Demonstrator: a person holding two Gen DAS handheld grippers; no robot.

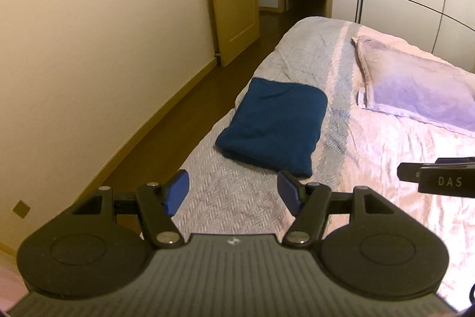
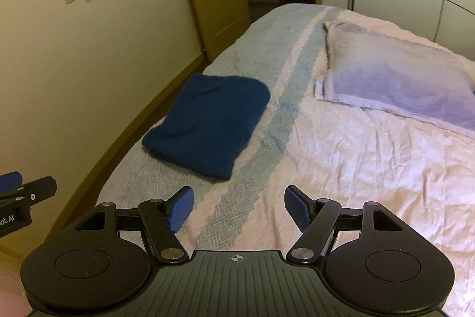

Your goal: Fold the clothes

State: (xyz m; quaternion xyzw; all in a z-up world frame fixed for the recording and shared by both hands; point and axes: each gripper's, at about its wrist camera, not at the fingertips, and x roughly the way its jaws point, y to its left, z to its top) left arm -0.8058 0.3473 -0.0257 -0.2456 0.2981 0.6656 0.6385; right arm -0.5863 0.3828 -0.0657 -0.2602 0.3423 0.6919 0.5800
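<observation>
A dark-blue garment (image 1: 271, 125), seemingly folded, lies beyond the spread, empty left gripper (image 1: 234, 193) and right gripper (image 2: 237, 208).

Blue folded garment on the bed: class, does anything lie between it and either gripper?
Nothing visible does. Only bare bedspread separates the blue garment from the open left gripper and the open right gripper. The pillow lies off to the side.

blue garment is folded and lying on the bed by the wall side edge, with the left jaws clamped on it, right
Not quite. The blue garment is folded on the bed near that edge, but the left gripper is not clamped on it: the left wrist view shows its jaws open and empty, short of the cloth.
</observation>
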